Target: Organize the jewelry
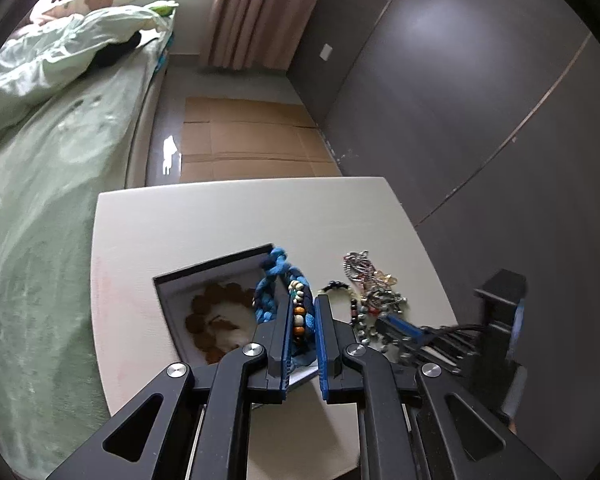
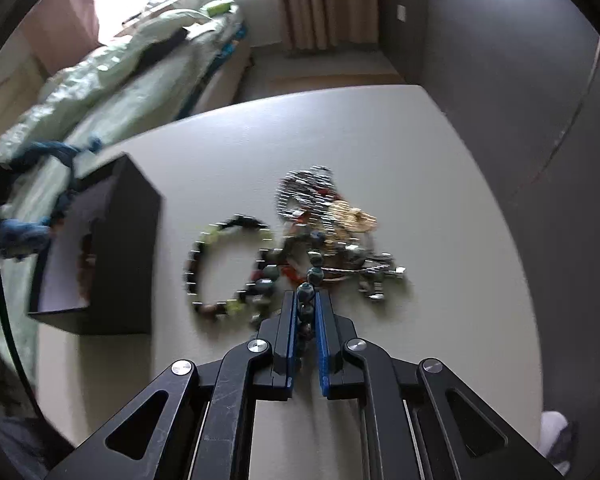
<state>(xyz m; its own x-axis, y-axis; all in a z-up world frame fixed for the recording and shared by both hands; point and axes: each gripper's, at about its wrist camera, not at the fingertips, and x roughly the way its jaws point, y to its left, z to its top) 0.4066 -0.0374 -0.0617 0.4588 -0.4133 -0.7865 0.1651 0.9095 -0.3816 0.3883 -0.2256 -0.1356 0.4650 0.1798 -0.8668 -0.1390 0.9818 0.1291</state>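
Observation:
My left gripper (image 1: pixel 303 300) is shut on a blue braided bracelet with beads (image 1: pixel 278 280), held just above an open black box (image 1: pixel 172 280) with a white lining. A brown bead bracelet (image 1: pixel 204 312) lies inside the box. My right gripper (image 2: pixel 305 296) is shut on a string of dark green beads (image 2: pixel 306 292) at the near edge of a tangled jewelry pile (image 2: pixel 328 220). A loose bracelet of dark and green beads (image 2: pixel 228 268) lies between the pile and the box (image 2: pixel 112 248). The right gripper also shows in the left wrist view (image 1: pixel 396 326).
The jewelry sits on a white table (image 1: pixel 240 216) beside a bed with green bedding (image 1: pixel 40 200). A dark wardrobe wall (image 1: pixel 480 100) stands to the right. Flattened cardboard (image 1: pixel 248 136) lies on the floor beyond the table.

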